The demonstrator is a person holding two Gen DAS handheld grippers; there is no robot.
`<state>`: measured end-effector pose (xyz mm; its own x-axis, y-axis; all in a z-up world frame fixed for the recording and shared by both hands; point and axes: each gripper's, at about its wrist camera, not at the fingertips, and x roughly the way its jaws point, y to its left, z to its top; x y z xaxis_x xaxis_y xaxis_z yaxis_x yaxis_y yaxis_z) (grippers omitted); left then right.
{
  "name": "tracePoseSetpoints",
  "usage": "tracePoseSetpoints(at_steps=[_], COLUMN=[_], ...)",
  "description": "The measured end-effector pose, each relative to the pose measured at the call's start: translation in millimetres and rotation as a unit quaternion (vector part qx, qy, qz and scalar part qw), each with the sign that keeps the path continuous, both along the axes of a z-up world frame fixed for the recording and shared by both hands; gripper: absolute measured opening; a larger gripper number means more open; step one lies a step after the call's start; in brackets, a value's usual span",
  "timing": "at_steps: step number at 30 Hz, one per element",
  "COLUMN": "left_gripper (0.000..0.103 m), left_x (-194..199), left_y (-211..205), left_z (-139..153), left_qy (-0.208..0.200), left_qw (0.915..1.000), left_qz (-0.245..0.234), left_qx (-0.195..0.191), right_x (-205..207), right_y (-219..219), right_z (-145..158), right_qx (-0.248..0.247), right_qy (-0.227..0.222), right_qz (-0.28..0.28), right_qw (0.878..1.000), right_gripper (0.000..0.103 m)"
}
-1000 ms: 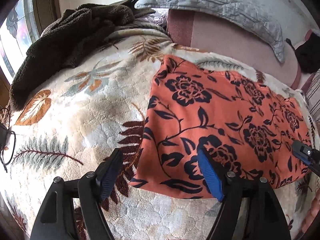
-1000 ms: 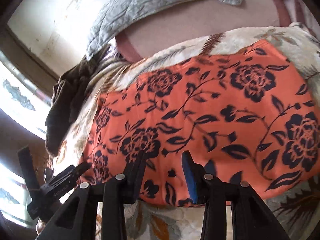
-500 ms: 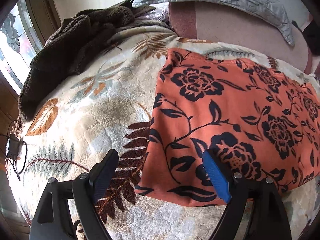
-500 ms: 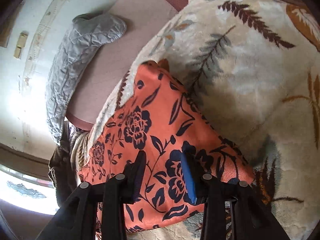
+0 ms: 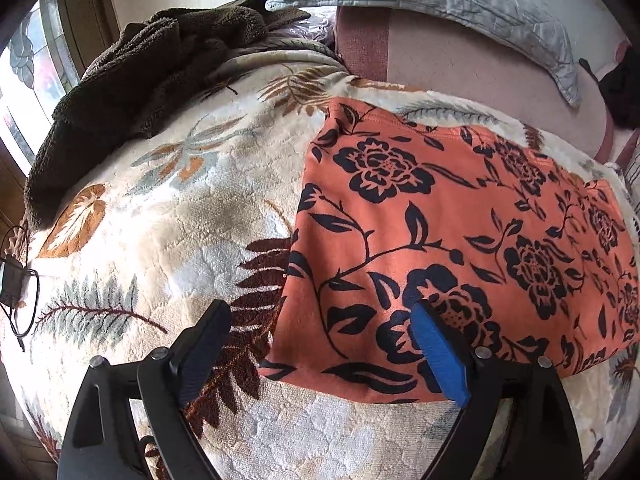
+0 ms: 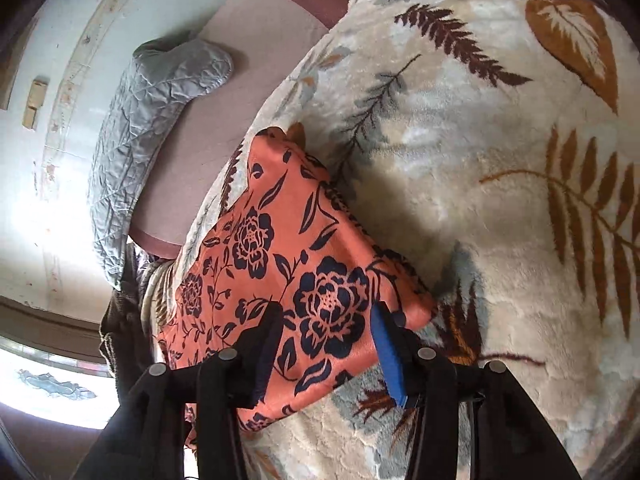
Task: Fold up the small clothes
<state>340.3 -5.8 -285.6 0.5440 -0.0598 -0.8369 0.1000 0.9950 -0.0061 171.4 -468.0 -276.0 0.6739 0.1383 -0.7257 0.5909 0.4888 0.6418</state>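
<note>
Orange garment flat | left-view-only brown towel | both jaws opening, ungripped

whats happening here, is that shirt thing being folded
A person with a gripper in each hand is working on an orange floral garment lying flat on a leaf-patterned blanket on a bed. The left gripper hangs over its near left corner, the right gripper over the near right corner. Both sets of jaws are opening and neither pinches the cloth. A brown fleece heap lies apart at the far left.
</note>
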Motion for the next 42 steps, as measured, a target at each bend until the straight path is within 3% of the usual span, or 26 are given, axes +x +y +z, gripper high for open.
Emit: tracePoseSetpoints(at_steps=[5, 10, 15, 19, 23, 26, 29, 32, 37, 42], left_gripper=[0.091, 0.091, 0.092, 0.093, 0.093, 0.093, 0.093, 0.093, 0.093, 0.093], left_x=[-2.1, 8.0, 22.7, 19.0, 5.3, -1.4, -1.5, -1.9, -2.4, 1.8], left_y=[11.0, 24.6, 20.7, 11.2, 0.6, -9.0, -17.4, -22.0, -21.5, -20.1], left_z=[13.7, 2.5, -26.7, -17.3, 8.5, 14.4, 9.5, 6.3, 5.4, 0.3], left_qy=[-0.023, 0.006, 0.054, 0.035, -0.027, -0.046, -0.036, -0.035, -0.039, -0.032], left_qw=[0.9990, 0.9981, 0.9976, 0.9990, 0.9995, 0.9987, 0.9987, 0.9985, 0.9983, 0.9987], left_qz=[0.015, 0.047, 0.044, 0.027, 0.007, -0.015, -0.032, -0.034, -0.034, -0.028], left_qx=[-0.035, -0.040, 0.003, 0.010, 0.012, 0.015, 0.014, 0.025, 0.027, 0.029], right_x=[-12.2, -5.4, 4.6, 5.5, 1.9, -10.9, -10.0, 8.9, 38.9, 59.2], right_y=[-2.1, -7.4, -12.5, -15.7, -18.1, -13.0, 5.7, 22.2, 48.7, 48.7], right_z=[-14.0, -45.4, -59.9, -64.4, -45.1, 2.2, 35.7, 33.2, 9.7, -27.3], right_qx=[0.033, 0.079, 0.093, 0.102, 0.056, -0.063, -0.172, -0.164, -0.146, -0.130], right_qy=[0.014, 0.027, -0.009, -0.041, -0.019, -0.036, -0.059, -0.062, -0.022, 0.064], right_qz=[-0.012, -0.029, -0.049, -0.060, -0.074, -0.096, -0.078, -0.019, 0.042, 0.063], right_qw=[0.999, 0.996, 0.994, 0.992, 0.996, 0.993, 0.980, 0.984, 0.988, 0.988], right_gripper=[0.053, 0.053, 0.054, 0.053, 0.053, 0.053, 0.053, 0.053, 0.053, 0.052])
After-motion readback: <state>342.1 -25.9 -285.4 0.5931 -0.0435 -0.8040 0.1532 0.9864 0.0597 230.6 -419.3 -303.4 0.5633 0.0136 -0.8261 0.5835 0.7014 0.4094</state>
